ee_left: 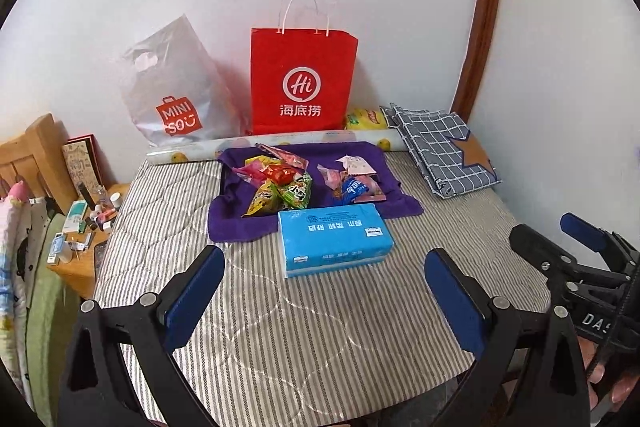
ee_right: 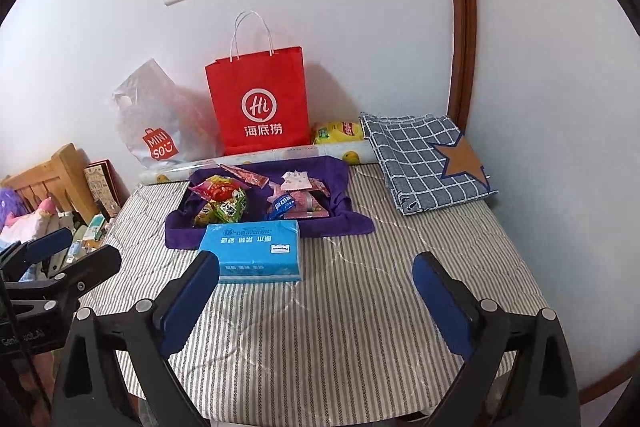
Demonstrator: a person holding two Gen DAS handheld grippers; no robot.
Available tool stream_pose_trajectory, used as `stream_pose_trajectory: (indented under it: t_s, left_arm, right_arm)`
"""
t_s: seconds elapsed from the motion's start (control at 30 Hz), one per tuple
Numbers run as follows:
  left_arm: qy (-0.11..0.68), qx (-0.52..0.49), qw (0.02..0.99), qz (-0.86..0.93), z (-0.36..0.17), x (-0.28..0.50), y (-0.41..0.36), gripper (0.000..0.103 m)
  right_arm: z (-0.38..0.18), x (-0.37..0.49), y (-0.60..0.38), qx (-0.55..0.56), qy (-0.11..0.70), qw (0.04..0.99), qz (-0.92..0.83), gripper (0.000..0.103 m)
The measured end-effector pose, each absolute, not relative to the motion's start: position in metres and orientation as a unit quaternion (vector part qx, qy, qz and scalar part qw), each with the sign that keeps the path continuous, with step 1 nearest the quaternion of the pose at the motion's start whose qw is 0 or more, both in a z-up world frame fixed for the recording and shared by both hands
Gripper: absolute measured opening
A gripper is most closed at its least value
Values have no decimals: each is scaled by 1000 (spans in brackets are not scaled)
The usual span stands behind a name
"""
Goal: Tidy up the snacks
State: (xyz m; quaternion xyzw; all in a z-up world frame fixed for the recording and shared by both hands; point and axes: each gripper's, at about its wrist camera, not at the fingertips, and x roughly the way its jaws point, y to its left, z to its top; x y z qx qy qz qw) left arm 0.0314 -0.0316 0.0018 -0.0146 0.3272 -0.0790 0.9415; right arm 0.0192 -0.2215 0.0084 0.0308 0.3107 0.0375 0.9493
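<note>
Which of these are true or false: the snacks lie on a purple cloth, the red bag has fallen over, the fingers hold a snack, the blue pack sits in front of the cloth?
1. The snacks lie on a purple cloth. True.
2. The red bag has fallen over. False: it stands upright against the wall.
3. The left gripper and right gripper fingers hold a snack. False: both are open and empty.
4. The blue pack sits in front of the cloth. True.

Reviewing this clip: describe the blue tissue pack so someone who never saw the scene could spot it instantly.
Start at the red paper bag standing against the wall; just in front of it lies a purple cloth covered with snack packets. The tissue pack sits at the cloth's near edge, on the striped bedding. It is the only rectangular, light-blue block; the snacks beside it are small crinkled wrappers.
</note>
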Motion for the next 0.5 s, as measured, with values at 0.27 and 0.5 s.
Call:
stream_pose_trajectory:
  t_s: [0.27,0.5]
  left_arm:
    - [324,-17,943,-75,5,29,-30,99]
    - [325,-20,943,-75,5,28,-29,99]
  right_arm:
    - [11,15,-223,32,306,951,37,98]
    - [11,14,-222,31,305,951,37,98]
